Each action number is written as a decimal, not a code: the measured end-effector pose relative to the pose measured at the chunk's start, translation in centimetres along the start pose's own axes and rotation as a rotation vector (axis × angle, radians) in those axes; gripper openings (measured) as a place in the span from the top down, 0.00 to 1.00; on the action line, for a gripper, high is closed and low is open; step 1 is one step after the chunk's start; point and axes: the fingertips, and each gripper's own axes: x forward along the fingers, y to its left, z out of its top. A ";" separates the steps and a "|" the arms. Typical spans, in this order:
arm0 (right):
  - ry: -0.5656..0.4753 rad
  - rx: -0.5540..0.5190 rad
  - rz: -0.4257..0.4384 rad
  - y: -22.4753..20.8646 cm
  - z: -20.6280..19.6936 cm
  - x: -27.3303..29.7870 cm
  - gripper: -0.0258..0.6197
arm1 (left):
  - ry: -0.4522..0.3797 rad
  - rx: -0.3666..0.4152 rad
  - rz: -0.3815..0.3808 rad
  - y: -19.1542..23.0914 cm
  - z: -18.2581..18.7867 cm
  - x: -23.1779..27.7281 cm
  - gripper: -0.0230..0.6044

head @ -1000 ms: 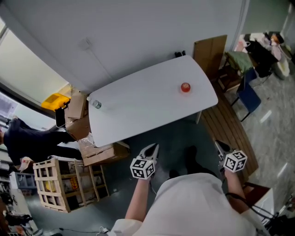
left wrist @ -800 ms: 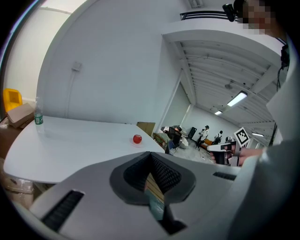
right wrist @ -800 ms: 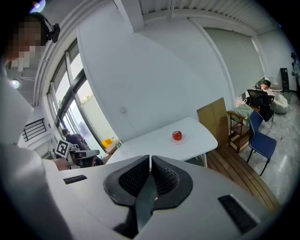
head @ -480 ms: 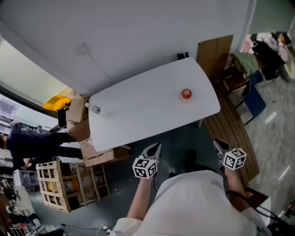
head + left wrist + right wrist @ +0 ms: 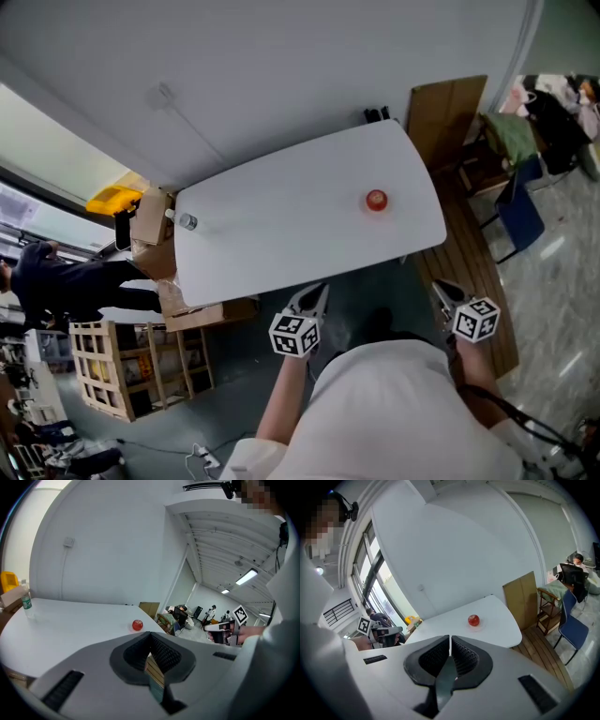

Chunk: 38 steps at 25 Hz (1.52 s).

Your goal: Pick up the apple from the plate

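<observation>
With the table edge now closer than a second ago, the left gripper and right gripper, both pressed together and empty, remain well short of the apple ahead, nearer the right fingers, so approach is judged unfinished.

I've brought both grippers fwd toward the white rounded-corner table. Left gripper w/ marker cube: tips now just short of the near edge; 1 s ago a wider strip of dark floor lay between. Right gripper is also nearer the table's right corner. In head view the small red apple sits lower in frame than before, and the blue chair has slid toward the right border.
</observation>
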 end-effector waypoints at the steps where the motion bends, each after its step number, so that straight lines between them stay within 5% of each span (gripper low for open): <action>1: 0.005 -0.003 0.008 -0.4 0.4 0.4 0.90 | 0.001 0.000 0.004 -0.1 0.2 0.6 0.96; 22: 0.070 0.029 0.008 -7.6 1.9 0.3 0.90 | 0.079 0.036 -0.014 -3.0 1.4 8.7 0.96; 32: 0.041 0.082 -0.067 -7.4 1.9 1.0 0.90 | 0.130 0.080 -0.106 -2.1 2.3 12.1 0.96; 38: 0.008 0.127 -0.142 -7.1 2.3 1.1 0.90 | 0.148 0.183 -0.174 -1.3 3.9 15.2 0.96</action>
